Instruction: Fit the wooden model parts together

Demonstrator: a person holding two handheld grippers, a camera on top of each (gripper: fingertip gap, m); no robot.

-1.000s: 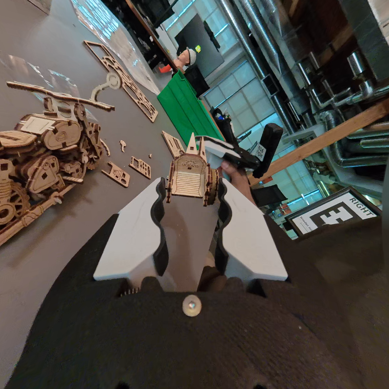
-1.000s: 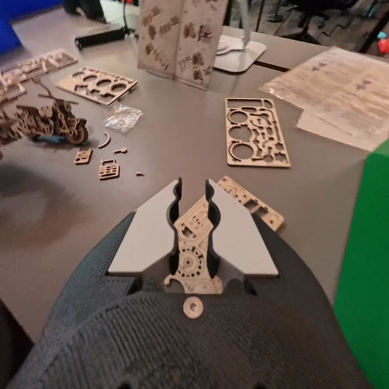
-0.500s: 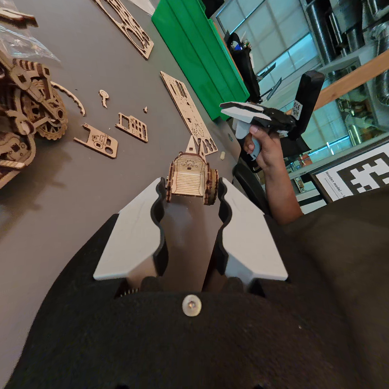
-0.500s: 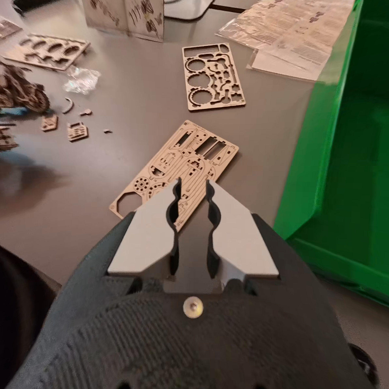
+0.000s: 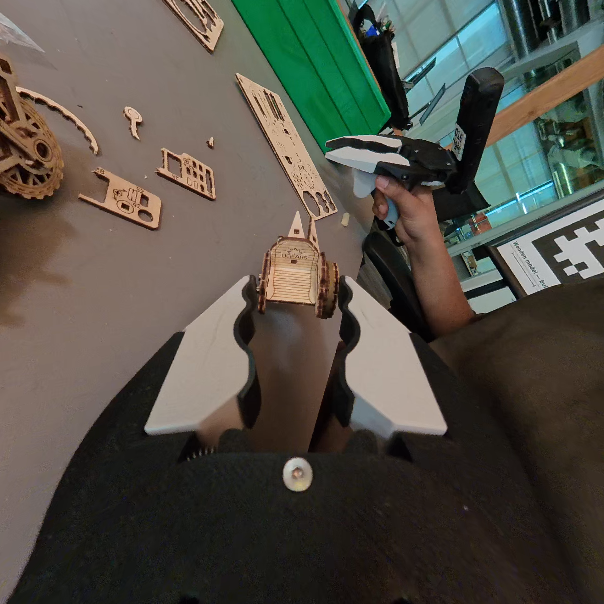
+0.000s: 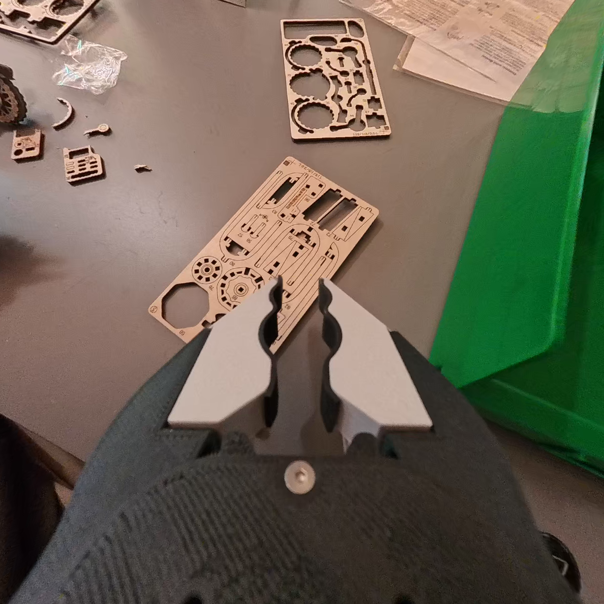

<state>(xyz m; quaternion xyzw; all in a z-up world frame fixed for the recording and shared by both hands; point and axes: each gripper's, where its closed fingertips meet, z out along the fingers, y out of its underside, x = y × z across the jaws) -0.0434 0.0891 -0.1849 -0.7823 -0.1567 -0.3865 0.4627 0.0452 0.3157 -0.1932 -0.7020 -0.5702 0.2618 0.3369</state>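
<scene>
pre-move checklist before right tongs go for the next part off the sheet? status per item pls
1. Left tongs grip the small wooden assembly: ok, it sits clamped between the tips.
2. Right tongs empty: ok, nothing between the fingers, a gap shows.
3. Part sheet reachable: ok, it lies flat on the grey table just ahead of the right tongs.
4. Parts left in that sheet: ok, several are still uncut; some holes are already empty.
5. Green bin clear of the approach: ok, it stands to the right, apart from the sheet.
6. Which part fits next: cannot tell.
</scene>
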